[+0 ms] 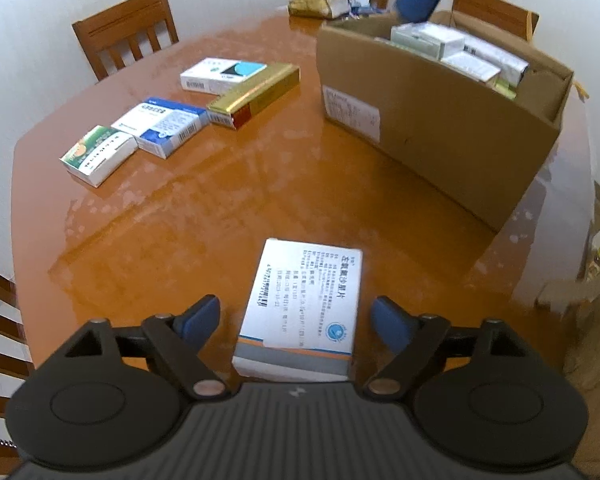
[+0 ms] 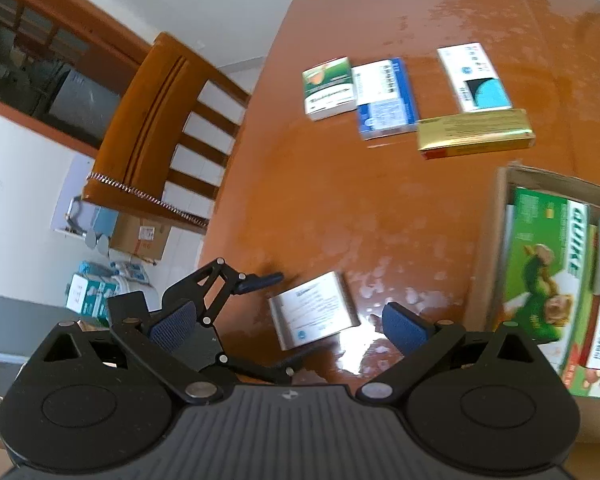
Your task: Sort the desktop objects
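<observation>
The white-and-grey cardboard medicine box (image 1: 300, 312) lies flat on the glossy brown wooden table (image 1: 204, 216), between the spread, untouching pads of the left gripper (image 1: 296, 320). Light, crushable (probably slippery): pinch its long sides. The right gripper (image 2: 288, 324) gapes empty.

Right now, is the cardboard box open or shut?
Open: the cardboard box has its flaps up, and medicine boxes show inside from above.
</observation>
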{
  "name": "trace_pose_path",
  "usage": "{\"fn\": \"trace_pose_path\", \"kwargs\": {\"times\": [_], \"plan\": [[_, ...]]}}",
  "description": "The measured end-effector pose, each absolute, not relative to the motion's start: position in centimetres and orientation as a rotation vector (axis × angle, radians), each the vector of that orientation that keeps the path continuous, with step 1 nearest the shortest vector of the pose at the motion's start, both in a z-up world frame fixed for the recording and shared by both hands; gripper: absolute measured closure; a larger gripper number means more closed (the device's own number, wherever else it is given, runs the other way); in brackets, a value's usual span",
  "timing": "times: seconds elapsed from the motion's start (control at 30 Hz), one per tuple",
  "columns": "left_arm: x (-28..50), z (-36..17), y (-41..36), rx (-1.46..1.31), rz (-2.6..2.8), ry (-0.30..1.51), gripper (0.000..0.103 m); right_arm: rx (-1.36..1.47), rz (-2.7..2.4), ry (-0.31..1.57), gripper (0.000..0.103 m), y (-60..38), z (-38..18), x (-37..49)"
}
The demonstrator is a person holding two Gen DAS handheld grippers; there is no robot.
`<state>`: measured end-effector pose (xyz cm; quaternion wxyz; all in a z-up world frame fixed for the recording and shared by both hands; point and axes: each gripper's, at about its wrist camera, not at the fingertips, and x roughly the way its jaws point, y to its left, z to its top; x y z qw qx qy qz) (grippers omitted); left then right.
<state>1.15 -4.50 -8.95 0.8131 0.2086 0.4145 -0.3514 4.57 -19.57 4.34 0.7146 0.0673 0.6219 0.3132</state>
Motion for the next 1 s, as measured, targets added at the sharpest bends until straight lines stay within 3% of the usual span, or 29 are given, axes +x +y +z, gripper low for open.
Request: {"fn": "trace_pose_path", "kwargs": {"times": [1.0], "plan": [[-3.1, -9.2, 1.0, 0.185, -0.559, 1.034, 0.014, -0.361, 0.664, 1.506, 0.001, -6.8, -9.1, 3.1]]}}
